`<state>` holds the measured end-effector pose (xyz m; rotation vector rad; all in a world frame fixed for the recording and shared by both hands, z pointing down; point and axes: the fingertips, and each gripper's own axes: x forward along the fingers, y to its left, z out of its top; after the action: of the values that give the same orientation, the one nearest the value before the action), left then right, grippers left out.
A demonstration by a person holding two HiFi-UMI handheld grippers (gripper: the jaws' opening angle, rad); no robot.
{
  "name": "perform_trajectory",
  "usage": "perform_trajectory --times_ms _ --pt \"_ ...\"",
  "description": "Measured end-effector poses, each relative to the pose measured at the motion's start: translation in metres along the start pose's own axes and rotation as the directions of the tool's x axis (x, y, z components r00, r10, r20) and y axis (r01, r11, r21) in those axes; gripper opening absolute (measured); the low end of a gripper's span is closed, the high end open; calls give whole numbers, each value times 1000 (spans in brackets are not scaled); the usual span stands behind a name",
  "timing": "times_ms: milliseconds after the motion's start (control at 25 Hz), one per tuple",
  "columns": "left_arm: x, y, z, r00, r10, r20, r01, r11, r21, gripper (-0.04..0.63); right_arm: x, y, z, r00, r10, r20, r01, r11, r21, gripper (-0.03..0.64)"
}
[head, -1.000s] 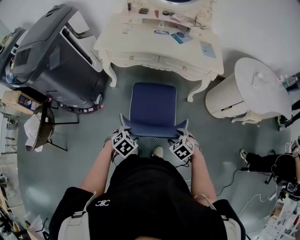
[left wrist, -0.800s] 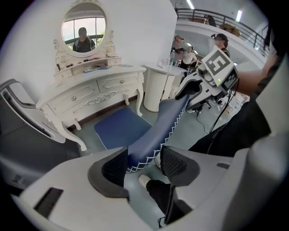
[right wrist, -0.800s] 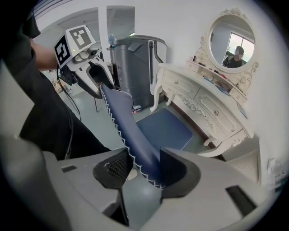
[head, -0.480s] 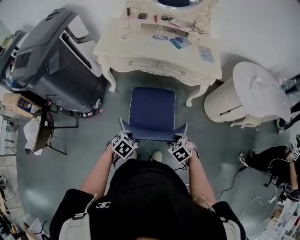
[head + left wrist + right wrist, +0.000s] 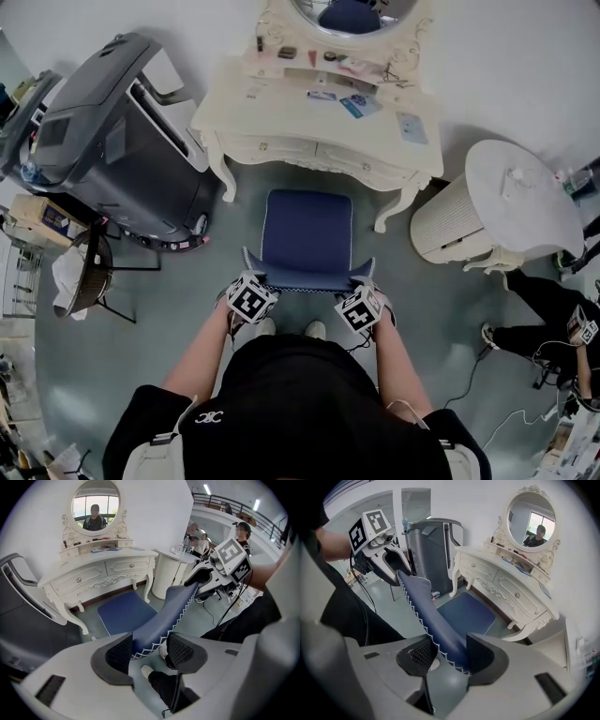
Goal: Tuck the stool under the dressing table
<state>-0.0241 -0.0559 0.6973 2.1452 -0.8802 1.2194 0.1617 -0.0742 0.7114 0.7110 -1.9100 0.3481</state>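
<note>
The stool has a blue seat [image 5: 307, 234] and a blue backrest with white zigzag trim [image 5: 307, 278]. It stands on the grey floor just in front of the cream dressing table [image 5: 281, 122], its seat outside the table's legs. My left gripper [image 5: 251, 283] is shut on the backrest's left end. In the left gripper view the left gripper [image 5: 150, 651] has the padded edge [image 5: 159, 625] between its pads. My right gripper [image 5: 363, 289] is shut on the right end. The right gripper view shows the right gripper [image 5: 447, 656] with the backrest [image 5: 440, 634] running through its jaws.
A dark grey machine [image 5: 122, 141] stands left of the table. To the right is a white ribbed round side table [image 5: 520, 178]. A black wire chair [image 5: 89, 262] sits at far left. Cables [image 5: 469, 361] and a seated person [image 5: 553, 328] are at right. My shoes [image 5: 314, 330] are behind the stool.
Both grippers, with the backrest between them, have edged a little toward the dressing table, and the head view has shifted with them.
</note>
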Motion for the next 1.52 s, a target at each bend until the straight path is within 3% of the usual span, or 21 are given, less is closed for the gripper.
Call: perform_trajectory --times_ms 920,1520 --pt "29 54 73 995 83 60 -78 993 -84 229 27 -85 46 997 0 72 1 1000 -5 196" --pt "49 131 132 995 57 78 -55 998 -30 229 58 -141 104 997 -34 68 30 998 58 199"
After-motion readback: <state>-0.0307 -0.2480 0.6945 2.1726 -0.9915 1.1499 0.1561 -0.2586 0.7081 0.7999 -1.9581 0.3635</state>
